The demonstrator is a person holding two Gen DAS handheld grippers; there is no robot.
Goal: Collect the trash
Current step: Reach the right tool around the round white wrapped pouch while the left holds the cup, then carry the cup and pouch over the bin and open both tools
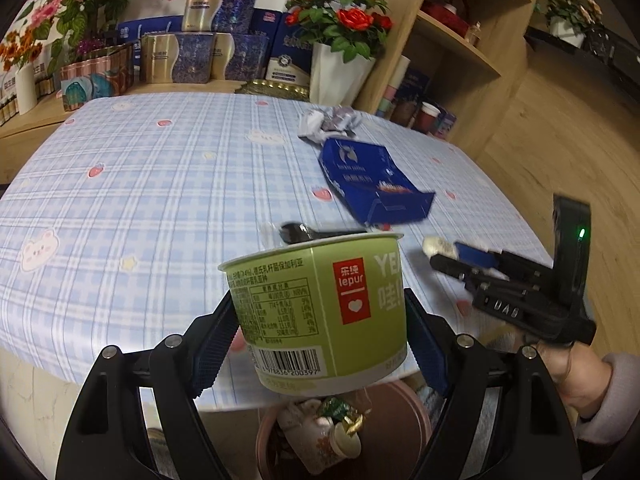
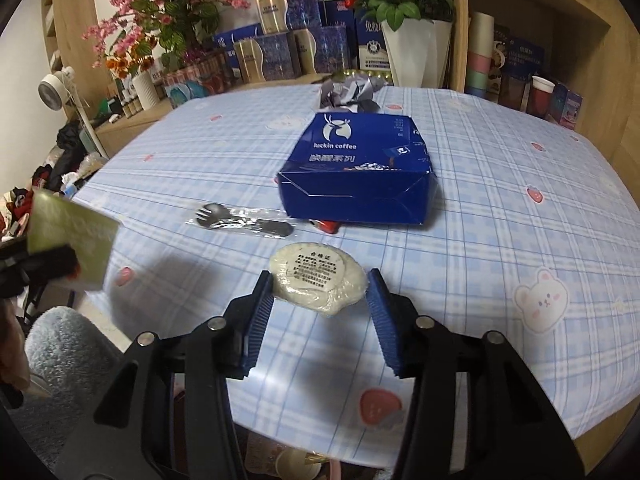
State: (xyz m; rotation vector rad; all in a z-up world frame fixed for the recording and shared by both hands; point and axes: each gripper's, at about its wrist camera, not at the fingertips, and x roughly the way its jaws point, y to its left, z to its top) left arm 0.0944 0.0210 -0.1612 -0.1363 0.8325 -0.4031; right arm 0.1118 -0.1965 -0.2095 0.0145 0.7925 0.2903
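In the left wrist view my left gripper [image 1: 320, 308] is shut on a green yogurt cup [image 1: 320, 304], tilted at the table's near edge above a round bin [image 1: 400, 412] that holds wrappers. My right gripper [image 2: 320, 284] is shut on a white round packet [image 2: 316, 284] with a printed label, just over the checked tablecloth [image 2: 500, 208]. From the left wrist that gripper [image 1: 444, 252] shows at the right with the packet [image 1: 436, 246] at its tips. On the table lie a blue coffee box [image 2: 356, 172], a wrapped black fork [image 2: 240, 220] and a crumpled wrapper [image 2: 348, 92].
Boxes [image 2: 280, 56] and flower vases [image 2: 416, 56] line the table's far side. Wooden shelves [image 2: 520, 40] with cups stand at the right. A small red item [image 2: 326, 225] pokes out under the blue box. A grey fluffy seat [image 2: 68, 344] is by the near left edge.
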